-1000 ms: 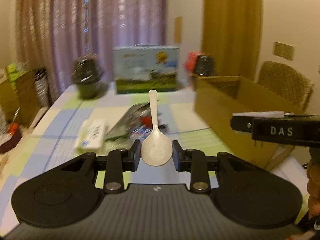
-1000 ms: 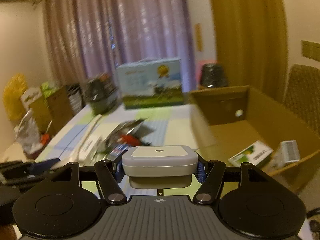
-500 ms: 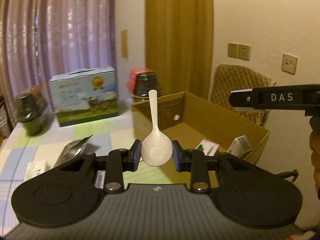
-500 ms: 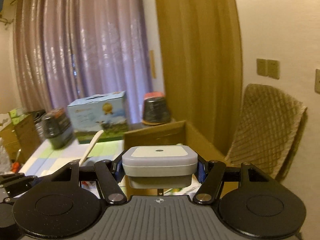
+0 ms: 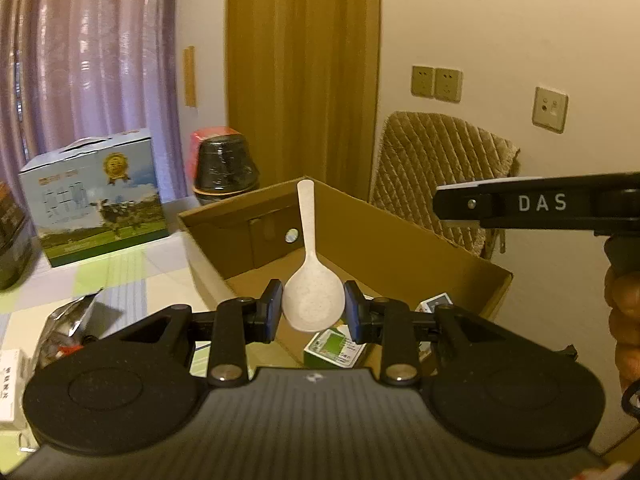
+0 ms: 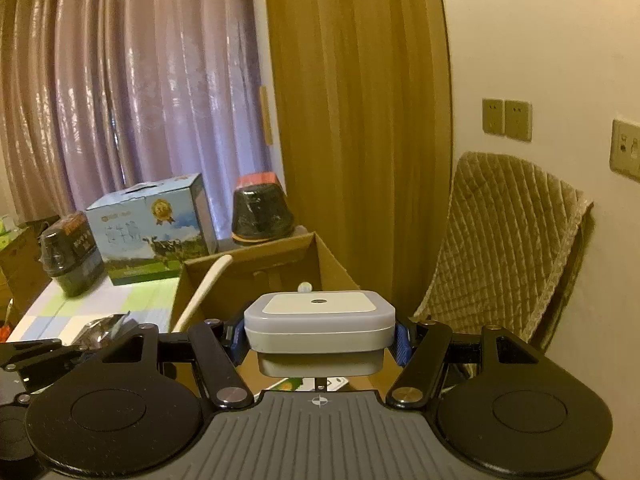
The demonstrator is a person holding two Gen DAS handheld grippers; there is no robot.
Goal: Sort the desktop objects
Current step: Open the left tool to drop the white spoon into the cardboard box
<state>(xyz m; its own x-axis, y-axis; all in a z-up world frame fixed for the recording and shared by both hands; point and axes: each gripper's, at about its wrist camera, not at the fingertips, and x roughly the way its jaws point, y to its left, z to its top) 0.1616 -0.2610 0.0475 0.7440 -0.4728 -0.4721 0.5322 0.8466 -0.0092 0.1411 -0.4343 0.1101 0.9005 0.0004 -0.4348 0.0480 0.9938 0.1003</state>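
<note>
The left claw [image 5: 313, 311] was clenched on the bowl of one off-white speckled plastic spoon [image 5: 311, 276]. The spoon's long axis ran forward and upward from the claw, with the handle tip pointing away from the holder. The right claw [image 6: 319, 338] was clenched on the two sides of one white and grey square plastic device [image 6: 319, 326], which sat level, its flat face up.

The open brown cardboard box [image 5: 400, 240] stood on the bench [image 5: 132, 268], on its checked cloth. The box lay directly ahead of and below both claws. In the left wrist view the spoon bowl hung over the near part of the box cavity. In the right wrist view the square device hung above the box's near edge, with the box interior partly hidden beneath it. Judged from these views, both claws were about equally near the box, so either item could be released first; a short drop straight down would suit.

Count inside the box: one green and white small carton [image 5: 334, 346] and at least one other small carton [image 5: 438, 302]; the rest was hidden. Count on the bench: one crumpled silver foil packet [image 5: 70, 320], one blue printed carry carton [image 5: 94, 200], and two dark wrapped jars [image 6: 262, 210].
</note>
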